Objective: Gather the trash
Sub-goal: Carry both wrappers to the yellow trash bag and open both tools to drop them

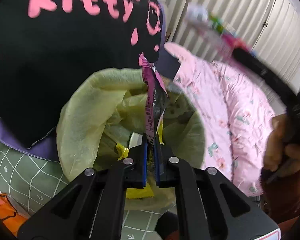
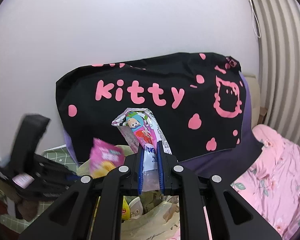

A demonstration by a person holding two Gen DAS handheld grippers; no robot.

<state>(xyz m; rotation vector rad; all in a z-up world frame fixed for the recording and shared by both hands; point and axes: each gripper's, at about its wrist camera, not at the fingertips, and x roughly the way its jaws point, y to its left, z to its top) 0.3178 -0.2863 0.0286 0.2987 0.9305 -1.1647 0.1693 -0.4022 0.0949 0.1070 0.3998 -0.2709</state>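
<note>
My left gripper [image 1: 150,138] is shut on a thin magenta wrapper [image 1: 150,100] that stands up from its blue pads. It hangs over the open mouth of a bin lined with a yellow-green bag [image 1: 80,110], which holds yellow packets and other litter. My right gripper [image 2: 150,146] is shut on a white and pink snack wrapper with cartoon figures [image 2: 138,124], just above the same bin [image 2: 156,220]. In the right wrist view the magenta wrapper [image 2: 106,156] shows blurred at the left. In the left wrist view the cartoon wrapper [image 1: 200,14] appears blurred at the upper right.
A black pillow with pink "kitty" lettering [image 2: 150,92] leans on the white wall behind the bin. A pink floral quilt [image 2: 280,170] lies to the right and a green checked sheet [image 1: 20,170] to the left, with an orange bag [image 1: 4,206]. A hand [image 1: 280,146] grips the right tool.
</note>
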